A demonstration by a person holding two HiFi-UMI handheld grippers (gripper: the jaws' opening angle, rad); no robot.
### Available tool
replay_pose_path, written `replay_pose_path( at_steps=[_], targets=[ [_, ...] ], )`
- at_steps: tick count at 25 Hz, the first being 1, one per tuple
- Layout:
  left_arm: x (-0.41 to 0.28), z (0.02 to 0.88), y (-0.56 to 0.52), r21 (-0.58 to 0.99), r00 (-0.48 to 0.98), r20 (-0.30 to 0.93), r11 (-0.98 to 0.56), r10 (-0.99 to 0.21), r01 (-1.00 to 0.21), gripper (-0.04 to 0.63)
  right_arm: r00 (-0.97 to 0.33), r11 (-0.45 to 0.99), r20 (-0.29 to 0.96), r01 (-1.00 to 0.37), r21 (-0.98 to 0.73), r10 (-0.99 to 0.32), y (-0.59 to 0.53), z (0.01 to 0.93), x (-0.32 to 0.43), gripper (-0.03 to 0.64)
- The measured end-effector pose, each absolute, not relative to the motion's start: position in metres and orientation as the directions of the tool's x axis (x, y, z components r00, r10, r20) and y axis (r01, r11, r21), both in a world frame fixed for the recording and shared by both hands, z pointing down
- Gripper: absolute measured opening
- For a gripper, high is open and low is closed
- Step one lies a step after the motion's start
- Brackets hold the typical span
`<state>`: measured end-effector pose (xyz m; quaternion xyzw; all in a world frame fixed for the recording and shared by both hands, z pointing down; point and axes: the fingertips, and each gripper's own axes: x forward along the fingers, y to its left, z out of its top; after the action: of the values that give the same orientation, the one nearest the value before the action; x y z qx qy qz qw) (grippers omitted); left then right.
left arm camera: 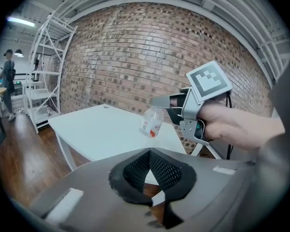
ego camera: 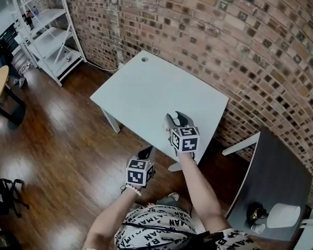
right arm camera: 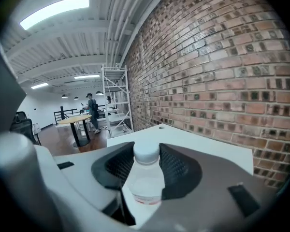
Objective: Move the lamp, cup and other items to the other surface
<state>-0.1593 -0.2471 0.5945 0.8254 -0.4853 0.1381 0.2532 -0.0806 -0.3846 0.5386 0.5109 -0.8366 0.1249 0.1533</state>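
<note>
Bottle (right arm camera: 145, 178) of clear plastic, white cap, red-and-white label, clamped near the cap between the right tongs (right arm camera: 146, 151), pads partly apart and pressing on it from both sides. Held in the air, tilted, over the near right part of the white counter (ego camera: 146, 87), not touching it. Left tongs (left arm camera: 150, 154) lower and nearer the person, off that counter's near edge above the wooden floor (ego camera: 57, 155); tips together, nothing between them. Well apart, at the lower right of the head view, a dark counter (ego camera: 276, 176) carrying the lamp (ego camera: 283, 215) with its white shade and, just beside it, a small white cup (ego camera: 258, 228). Brick wall (ego camera: 224, 35) behind both counters; white shelving unit (ego camera: 47, 30) at far left.
</note>
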Motion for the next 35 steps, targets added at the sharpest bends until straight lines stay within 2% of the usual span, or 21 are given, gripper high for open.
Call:
replay_pose_path(
  at_steps=[14,16,26,28,35],
  targets=[
    [-0.183,0.6,-0.247,0.307,0.479,0.471,-0.371,-0.741,-0.876,0.0,-0.439,0.48,0.423,-0.877,-0.01,-0.793,-0.389,0.559,-0.114,0.164],
    [-0.182,0.6,-0.248,0.31,0.482,0.468,-0.373,-0.741,-0.875,0.0,-0.427,0.477,0.439,-0.879,0.003,-0.79,-0.39,0.563,-0.113,0.185],
    [-0.173,0.599,-0.247,0.321,0.502,0.466,-0.39,-0.728,-0.863,0.0,-0.419,0.475,0.451,-0.88,0.011,-0.788,-0.39,0.564,-0.11,0.199],
    [-0.172,0.597,-0.249,0.322,0.507,0.461,-0.396,-0.728,-0.86,0.0,-0.42,0.473,0.451,-0.881,0.005,-0.788,-0.389,0.563,-0.109,0.255],
    [-0.17,0.592,-0.256,0.327,0.535,0.448,-0.425,-0.716,-0.844,0.0,-0.409,0.438,0.407,-0.899,-0.024,-0.817,-0.368,0.543,-0.092,0.256]
  ],
)
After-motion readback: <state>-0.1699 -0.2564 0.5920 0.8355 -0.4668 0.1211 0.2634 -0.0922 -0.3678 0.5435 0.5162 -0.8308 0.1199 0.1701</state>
